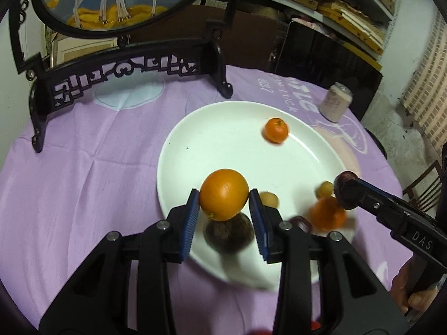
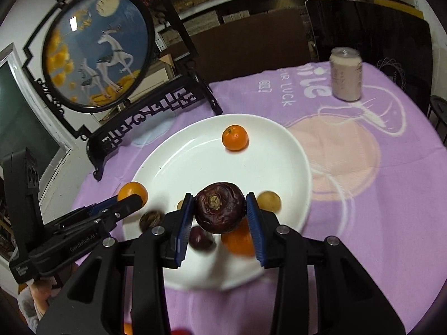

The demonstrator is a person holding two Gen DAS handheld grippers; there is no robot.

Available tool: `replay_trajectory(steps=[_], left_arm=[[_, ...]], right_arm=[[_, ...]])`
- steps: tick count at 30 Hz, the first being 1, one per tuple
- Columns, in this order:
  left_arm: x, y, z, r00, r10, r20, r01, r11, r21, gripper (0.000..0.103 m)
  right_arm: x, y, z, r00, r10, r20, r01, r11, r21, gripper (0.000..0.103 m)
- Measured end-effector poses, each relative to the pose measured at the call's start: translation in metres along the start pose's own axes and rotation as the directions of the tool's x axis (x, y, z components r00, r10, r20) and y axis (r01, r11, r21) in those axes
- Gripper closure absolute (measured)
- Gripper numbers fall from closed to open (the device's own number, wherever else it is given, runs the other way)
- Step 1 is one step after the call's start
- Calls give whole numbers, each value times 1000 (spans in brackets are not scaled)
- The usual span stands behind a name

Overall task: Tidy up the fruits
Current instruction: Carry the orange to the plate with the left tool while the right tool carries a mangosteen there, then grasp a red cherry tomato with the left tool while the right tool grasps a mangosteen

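Placement step under way: left gripper (image 1: 224, 201) clamps an orange (image 1: 224, 197), right gripper (image 2: 219, 208) a wrinkled passion fruit (image 2: 220, 207), both above the white plate (image 2: 178, 156); next, lowering clear of fruit already there.

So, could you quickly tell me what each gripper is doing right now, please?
Left gripper: closed on the orange, above the plate.
Right gripper: closed on the dark purple fruit.

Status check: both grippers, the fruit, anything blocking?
Left gripper shut on orange. Right gripper shut on dark purple fruit. Both over white plate; small fruits beneath, nothing blocking.
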State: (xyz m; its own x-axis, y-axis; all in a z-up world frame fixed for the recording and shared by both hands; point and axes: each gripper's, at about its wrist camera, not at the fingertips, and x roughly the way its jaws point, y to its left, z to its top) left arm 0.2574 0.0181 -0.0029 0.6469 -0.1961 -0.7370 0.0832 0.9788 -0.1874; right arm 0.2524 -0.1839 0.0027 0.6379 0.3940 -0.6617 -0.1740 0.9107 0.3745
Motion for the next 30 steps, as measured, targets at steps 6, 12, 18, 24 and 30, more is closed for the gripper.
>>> replay_trajectory(steps=[6, 12, 18, 24, 30], left_arm=[[17, 7, 0, 1000, -22, -11, 22, 999, -25, 48], [1, 8, -4, 1000, -11, 13, 12, 999, -32, 46], [-24, 2, -22, 999, 18, 29, -18, 1000, 0, 44], [-51, 3, -65, 1000, 1, 9, -1, 1000, 20, 38], [-73, -9, -100, 999, -46, -25, 48, 995, 83, 33]], right_arm=[[28, -4, 4, 999, -6, -41, 7, 1000, 14, 51], [6, -5, 2, 1000, 6, -1, -6, 1000, 29, 51], [-32, 5, -14, 1000, 7, 24, -7, 1000, 2, 45], [-62, 4, -50, 1000, 27, 12, -27, 1000, 0, 44], [-86, -2, -83, 999, 38, 15, -38, 999, -1, 44]])
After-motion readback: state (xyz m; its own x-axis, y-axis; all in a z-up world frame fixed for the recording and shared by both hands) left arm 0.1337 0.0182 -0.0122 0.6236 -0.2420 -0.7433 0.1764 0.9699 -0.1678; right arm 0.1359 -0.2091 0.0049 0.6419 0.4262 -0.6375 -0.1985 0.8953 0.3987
